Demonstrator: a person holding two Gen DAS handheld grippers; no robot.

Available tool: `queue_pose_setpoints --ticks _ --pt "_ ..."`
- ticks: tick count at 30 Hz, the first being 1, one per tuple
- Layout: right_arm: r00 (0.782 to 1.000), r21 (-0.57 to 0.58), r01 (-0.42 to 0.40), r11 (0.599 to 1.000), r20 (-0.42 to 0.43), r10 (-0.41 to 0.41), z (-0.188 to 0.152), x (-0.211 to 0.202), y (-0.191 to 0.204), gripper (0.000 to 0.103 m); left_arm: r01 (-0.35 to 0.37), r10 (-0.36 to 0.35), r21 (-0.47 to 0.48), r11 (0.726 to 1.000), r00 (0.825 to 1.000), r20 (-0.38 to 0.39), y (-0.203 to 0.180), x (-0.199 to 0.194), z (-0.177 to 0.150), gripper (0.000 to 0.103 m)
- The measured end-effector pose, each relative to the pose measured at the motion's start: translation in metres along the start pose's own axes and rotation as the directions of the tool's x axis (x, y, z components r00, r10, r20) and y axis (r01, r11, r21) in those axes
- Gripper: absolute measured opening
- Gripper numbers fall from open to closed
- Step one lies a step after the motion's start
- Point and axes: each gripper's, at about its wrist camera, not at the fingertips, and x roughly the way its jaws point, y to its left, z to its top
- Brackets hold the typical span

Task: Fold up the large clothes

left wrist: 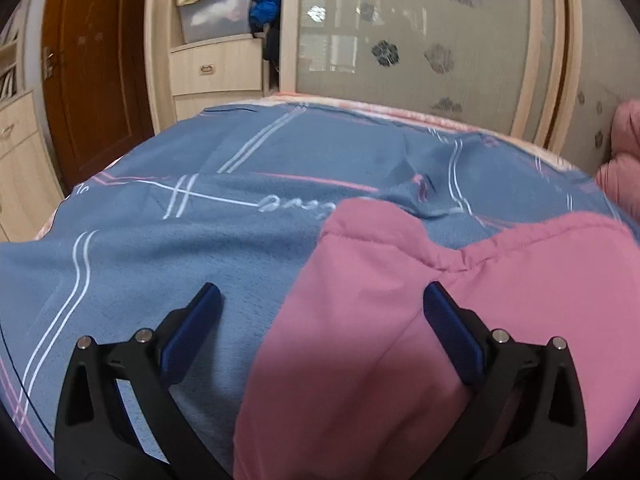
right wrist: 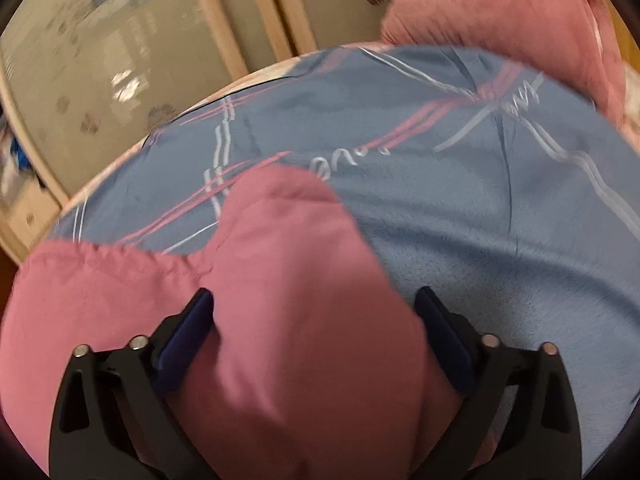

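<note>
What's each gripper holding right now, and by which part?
Nothing is clamped. Left gripper and right gripper are both open, each straddling a fold of the pink garment lying on the blue blanket.

White cursive lettering runs across the blue bedcover [left wrist: 160, 248], ahead of the left claw [left wrist: 322, 304] just beyond the pink garment's [left wrist: 400, 320] edge; its letters cannot be made out. The right wrist view shows similar script, blurred and equally unreadable. No other text shows.
</note>
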Motion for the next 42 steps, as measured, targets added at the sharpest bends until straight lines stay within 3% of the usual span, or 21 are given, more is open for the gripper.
queue_pose_setpoints --ticks 3,5,7,8,10,12,15,17,18,19,21,23,24,26,28,29,31,33,35,42 --pt "0.998 0.067 -0.055 0.996 0.038 0.052 0.001 -0.011 -0.010 0.098 -0.026 0.030 -0.073 0.997 0.998 0.058 0.014 -0.013 0.000 0.101" --pt "0.974 0.183 -0.222 0.958 0.074 0.212 0.000 -0.020 -0.036 0.099 -0.059 0.082 -0.159 0.985 0.986 0.143 0.031 -0.040 -0.002 0.101" --pt "0.923 0.347 -0.377 0.859 0.064 0.379 -0.002 -0.019 -0.071 0.102 -0.090 0.156 -0.271 0.958 0.960 0.233 0.048 -0.081 -0.011 0.101" --pt "0.900 0.401 -0.417 0.816 0.060 0.431 -0.002 -0.023 -0.087 0.102 -0.052 0.139 -0.315 0.948 0.954 0.264 0.057 -0.104 -0.018 0.101" --pt "0.890 0.430 -0.450 0.783 0.146 0.432 -0.004 -0.057 -0.114 0.102 0.022 0.067 -0.321 0.947 0.962 0.266 0.073 -0.148 -0.031 0.101" --pt "0.881 0.376 -0.472 0.797 0.229 0.414 -0.014 -0.104 -0.130 0.102 0.012 0.067 -0.248 0.969 0.949 0.308 0.080 -0.202 -0.054 0.101" --pt "0.906 0.193 -0.399 0.896 0.230 0.354 -0.052 -0.181 -0.130 0.102 -0.073 0.116 -0.121 0.990 0.909 0.399 0.079 -0.269 -0.103 0.101" --pt "0.926 -0.004 -0.270 0.963 0.274 0.260 -0.101 -0.244 -0.116 0.102 -0.124 0.120 -0.021 0.992 0.885 0.451 0.067 -0.298 -0.128 0.101" --pt "0.934 -0.113 -0.178 0.978 0.295 0.204 -0.121 -0.271 -0.103 0.102 -0.156 0.119 0.045 0.987 0.887 0.446 0.057 -0.309 -0.134 0.101" --pt "0.940 -0.177 -0.132 0.975 0.290 0.179 -0.132 -0.286 -0.093 0.102 -0.191 0.121 0.118 0.974 0.888 0.444 0.044 -0.325 -0.139 0.101" --pt "0.940 -0.264 -0.085 0.961 0.300 0.166 -0.158 -0.330 -0.078 0.102 -0.210 0.118 0.153 0.966 0.879 0.462 0.030 -0.354 -0.153 0.101" --pt "0.925 -0.272 -0.081 0.959 0.338 0.174 -0.184 -0.363 -0.076 0.102 -0.154 0.086 0.124 0.980 0.896 0.435 0.024 -0.379 -0.169 0.101" --pt "0.925 -0.269 -0.077 0.960 0.341 0.169 -0.201 -0.376 -0.079 0.102 -0.098 0.054 0.091 0.991 0.918 0.392 0.023 -0.388 -0.180 0.101" --pt "0.937 -0.252 -0.051 0.966 0.323 0.134 -0.225 -0.387 -0.087 0.102 -0.034 0.030 0.008 0.999 0.953 0.301 0.028 -0.396 -0.202 0.101" --pt "0.957 -0.231 -0.028 0.973 0.276 0.093 -0.252 -0.389 -0.090 0.102 -0.050 0.066 -0.079 0.996 0.974 0.218 0.029 -0.401 -0.225 0.101" --pt "0.962 -0.228 -0.031 0.973 0.258 0.091 -0.262 -0.392 -0.091 0.102 -0.057 0.075 -0.096 0.994 0.978 0.196 0.028 -0.405 -0.236 0.101" --pt "0.964 -0.267 -0.046 0.963 0.242 0.113 -0.279 -0.401 -0.085 0.102 -0.040 0.047 -0.041 0.998 0.982 0.185 0.016 -0.416 -0.253 0.101" --pt "0.949 -0.345 -0.051 0.937 0.275 0.153 -0.290 -0.414 -0.076 0.102 -0.040 0.032 0.037 0.998 0.977 0.209 0.003 -0.427 -0.259 0.101" --pt "0.935 -0.418 -0.004 0.908 0.320 0.152 -0.301 -0.428 -0.069 0.102 -0.023 0.000 0.093 0.995 0.971 0.239 -0.007 -0.442 -0.265 0.101" --pt "0.929 -0.420 -0.021 0.907 0.327 0.173 -0.303 -0.439 -0.073 0.102 0.030 -0.034 0.021 0.999 0.983 0.181 0.001 -0.454 -0.271 0.101"
